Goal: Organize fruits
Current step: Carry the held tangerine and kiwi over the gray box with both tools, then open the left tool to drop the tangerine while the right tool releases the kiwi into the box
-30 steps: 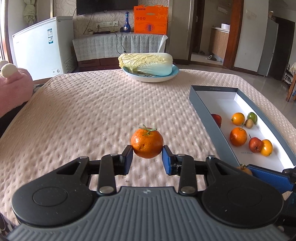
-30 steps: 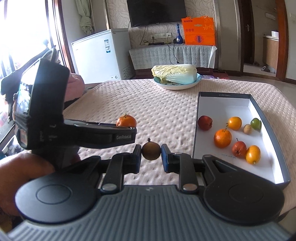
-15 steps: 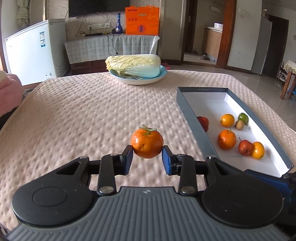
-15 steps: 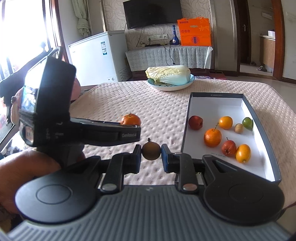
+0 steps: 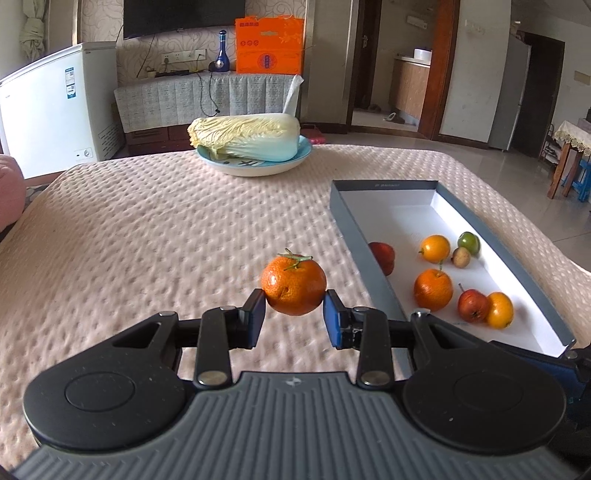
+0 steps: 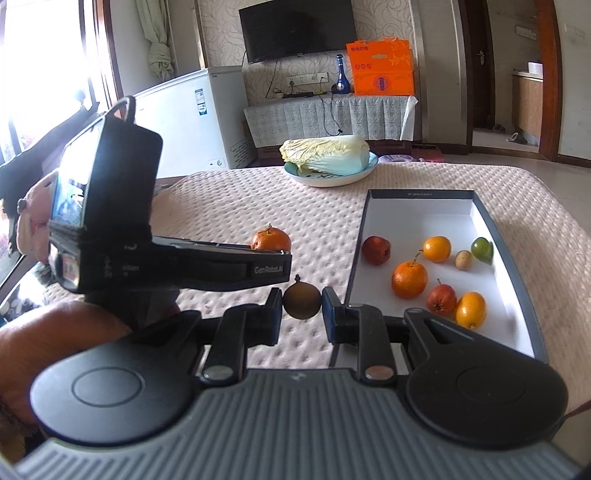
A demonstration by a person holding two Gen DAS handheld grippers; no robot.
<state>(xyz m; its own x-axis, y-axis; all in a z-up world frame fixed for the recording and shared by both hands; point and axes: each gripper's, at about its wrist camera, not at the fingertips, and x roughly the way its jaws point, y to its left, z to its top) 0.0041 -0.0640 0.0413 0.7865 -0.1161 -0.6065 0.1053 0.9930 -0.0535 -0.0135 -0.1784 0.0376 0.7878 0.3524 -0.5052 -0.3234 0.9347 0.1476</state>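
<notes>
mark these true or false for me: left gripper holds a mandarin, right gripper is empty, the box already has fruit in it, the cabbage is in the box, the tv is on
1. The left gripper holds a mandarin. True.
2. The right gripper is empty. False: it is shut on a small brown fruit.
3. The box already has fruit in it. True: seven pieces lie inside.
4. The napa cabbage is in the box. False: it lies on a plate beyond the box.
5. The TV is on. False: its screen is dark.
</notes>
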